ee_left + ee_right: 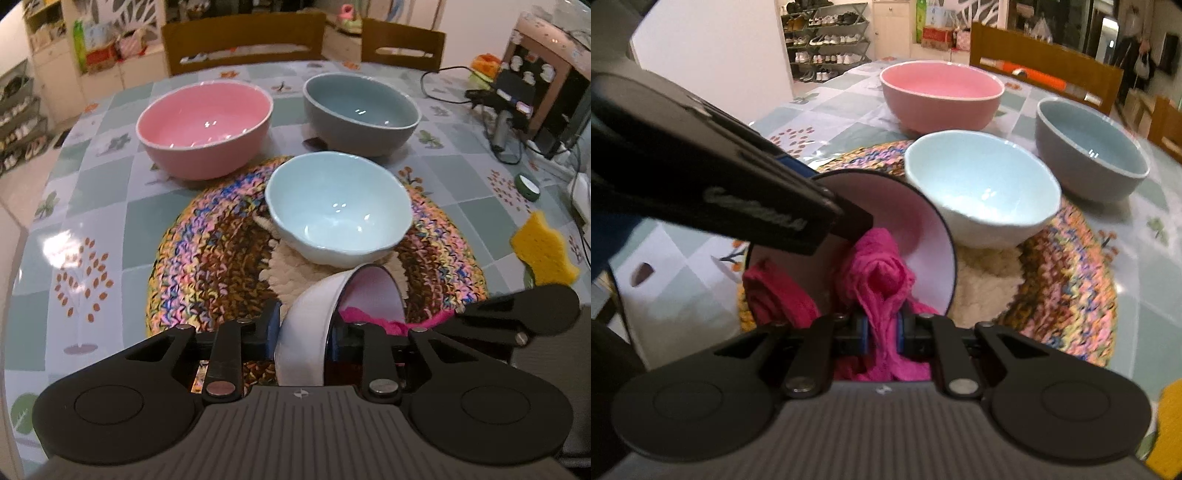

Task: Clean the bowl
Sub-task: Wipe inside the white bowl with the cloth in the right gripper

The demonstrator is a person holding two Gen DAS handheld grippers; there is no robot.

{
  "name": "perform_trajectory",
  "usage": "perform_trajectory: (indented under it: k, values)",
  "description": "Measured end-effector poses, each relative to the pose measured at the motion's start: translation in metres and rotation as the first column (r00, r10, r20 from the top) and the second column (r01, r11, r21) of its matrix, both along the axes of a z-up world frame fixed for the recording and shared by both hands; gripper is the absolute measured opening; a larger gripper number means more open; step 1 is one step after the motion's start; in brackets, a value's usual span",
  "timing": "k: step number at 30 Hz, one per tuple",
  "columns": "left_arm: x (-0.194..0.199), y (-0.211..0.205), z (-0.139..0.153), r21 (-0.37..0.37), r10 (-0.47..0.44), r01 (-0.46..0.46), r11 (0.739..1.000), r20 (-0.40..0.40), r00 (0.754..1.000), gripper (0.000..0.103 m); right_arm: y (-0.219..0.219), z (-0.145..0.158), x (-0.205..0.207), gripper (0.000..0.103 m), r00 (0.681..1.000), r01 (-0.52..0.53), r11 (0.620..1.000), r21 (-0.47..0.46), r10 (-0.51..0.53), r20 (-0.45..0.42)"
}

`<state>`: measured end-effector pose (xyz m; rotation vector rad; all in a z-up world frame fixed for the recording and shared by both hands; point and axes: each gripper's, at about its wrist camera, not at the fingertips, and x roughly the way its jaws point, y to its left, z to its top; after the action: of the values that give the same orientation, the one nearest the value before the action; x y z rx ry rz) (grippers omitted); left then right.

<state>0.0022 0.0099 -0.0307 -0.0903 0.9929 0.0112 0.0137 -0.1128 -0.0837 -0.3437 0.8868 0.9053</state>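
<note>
My left gripper is shut on the rim of a small white bowl with a dark rim, holding it tilted on its side above the woven mat. The same bowl shows in the right wrist view, its pale pink inside facing me. My right gripper is shut on a magenta cloth that is pressed inside that bowl. The cloth also shows in the left wrist view. The left gripper's black arm reaches in from the left.
A light blue bowl stands on the multicoloured woven mat. A large pink bowl and a grey-blue bowl stand behind it. A yellow sponge lies at the right. Cables and devices are at the far right; chairs stand behind the table.
</note>
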Motion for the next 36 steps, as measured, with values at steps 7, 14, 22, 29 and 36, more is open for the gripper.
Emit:
perform_trajectory:
  k: [7,14,22,29,36]
  values:
    - [0.002,0.005,-0.006,-0.016,0.007,-0.008,1.0,-0.04,0.999,0.026,0.007,0.002,-0.01,0.014,0.995,-0.042,0.998,0.049,0.047,-0.09]
    - [-0.001,-0.005,-0.002,-0.016,-0.017,0.017,1.0,-0.042,0.999,0.026,0.0,0.009,-0.013,0.013,0.998,-0.031,0.999,0.03,0.033,-0.06]
    - [0.006,-0.035,0.004,-0.002,-0.06,0.06,0.998,-0.03,0.998,0.026,-0.023,0.016,-0.013,0.013,1.0,-0.017,1.0,-0.005,0.016,-0.009]
    - [0.016,-0.062,0.003,0.028,-0.044,0.046,0.999,-0.042,0.998,0.026,-0.048,0.019,-0.005,0.013,0.998,-0.039,0.998,-0.058,0.042,0.053]
    - [0.025,-0.091,-0.002,0.069,-0.034,0.039,0.997,-0.073,0.997,0.026,-0.069,0.022,0.006,0.013,0.974,-0.107,0.985,-0.134,0.131,0.185]
